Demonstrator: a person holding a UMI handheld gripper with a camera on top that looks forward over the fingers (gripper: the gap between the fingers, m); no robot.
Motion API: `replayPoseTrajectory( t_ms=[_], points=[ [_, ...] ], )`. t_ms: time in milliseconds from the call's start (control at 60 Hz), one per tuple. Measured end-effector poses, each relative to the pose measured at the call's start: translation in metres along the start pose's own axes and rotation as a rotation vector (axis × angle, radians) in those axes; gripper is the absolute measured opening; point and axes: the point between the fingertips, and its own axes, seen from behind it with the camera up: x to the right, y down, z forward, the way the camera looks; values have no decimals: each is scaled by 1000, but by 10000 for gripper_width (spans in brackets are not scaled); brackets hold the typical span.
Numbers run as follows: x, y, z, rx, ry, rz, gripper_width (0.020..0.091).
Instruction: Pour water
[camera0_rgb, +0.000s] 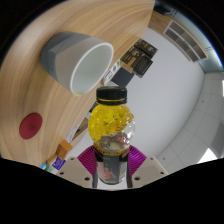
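Clamped around a small bottle (111, 130), the claw (112, 165) has both purple pads (88, 160) pressed on the bottle's lower body, one from each side, so the bottle is carried rather than resting on anything. The bottle has a dark cap (111, 96) at its far end and a yellow filling visible through its clear wall; whether the cap is screwed on or loose cannot be told.

Everything appears strongly tilted, which suggests the claw has been rolled over to tip the bottle toward the grey cup (77, 58). That cup sits on the wooden desk (40, 95), its white-lined mouth facing the bottle, just beyond and to one side of the cap. The two are near but apart, with no liquid visible between them.

A red round spot (31, 125) lies on the desk, well apart from the cup. Beyond the desk's edge lies pale floor with some dark objects too small to identify.

As a judgement, the pour is being lined up: the bottle's neck still needs to come over the cup's rim.
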Motion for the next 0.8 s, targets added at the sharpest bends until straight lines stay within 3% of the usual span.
replayPoseTrajectory(
  t_ms=[267, 533, 800],
  points=[
    [-7, -13, -3, 34, -56, 33, 384],
    [-2, 20, -31, 50, -322, 983, 391],
    [-16, 44, -28, 86, -463, 1672, 392]
  ],
)
